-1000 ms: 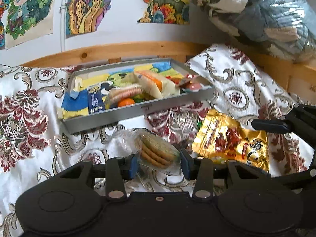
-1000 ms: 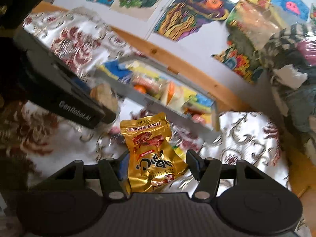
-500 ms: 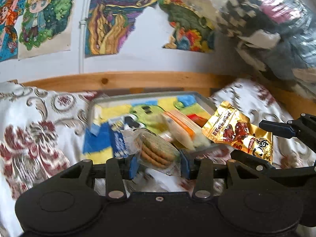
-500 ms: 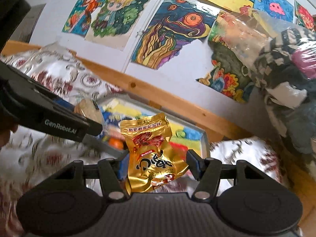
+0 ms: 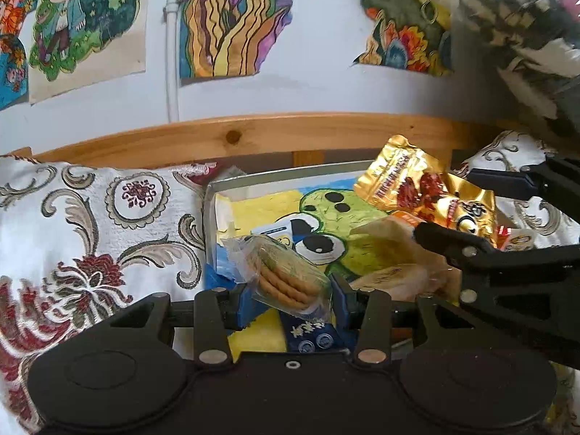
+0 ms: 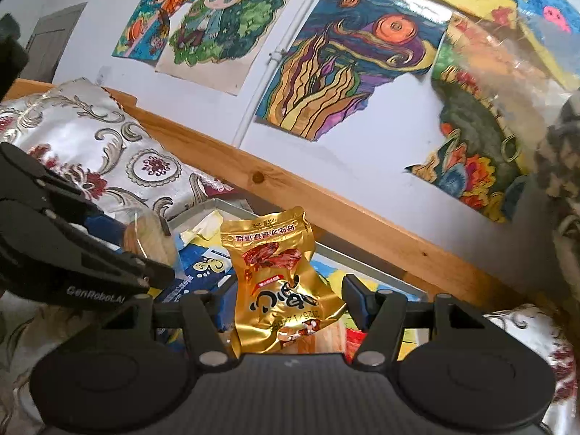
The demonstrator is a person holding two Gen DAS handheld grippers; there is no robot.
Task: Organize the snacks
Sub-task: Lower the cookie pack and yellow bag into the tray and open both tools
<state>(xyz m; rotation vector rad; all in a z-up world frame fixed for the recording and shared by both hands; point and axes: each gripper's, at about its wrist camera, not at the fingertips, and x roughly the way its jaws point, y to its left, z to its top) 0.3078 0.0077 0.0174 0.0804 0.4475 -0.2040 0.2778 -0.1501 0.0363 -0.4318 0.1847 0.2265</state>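
Both tools have risen and now hang over the grey metal tray point(image 5: 253, 181): the left tool point(image 5: 290, 291) clenched on a clear packet of round biscuits point(image 5: 286, 279), the right tool point(image 6: 286, 299) gripping a crinkled gold foil snack pouch point(image 6: 281, 275). Bare tray floor shows behind them, short of the wooden rail point(image 5: 253, 134).

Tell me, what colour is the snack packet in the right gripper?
Shiny gold packet with red pictures, clearest in the right wrist view.

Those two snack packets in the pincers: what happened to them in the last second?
Both were lifted off the patterned cloth and carried over the grey tray. The left gripper still clamps the biscuit pack; the right gripper still clamps the gold pouch. Nothing was released.
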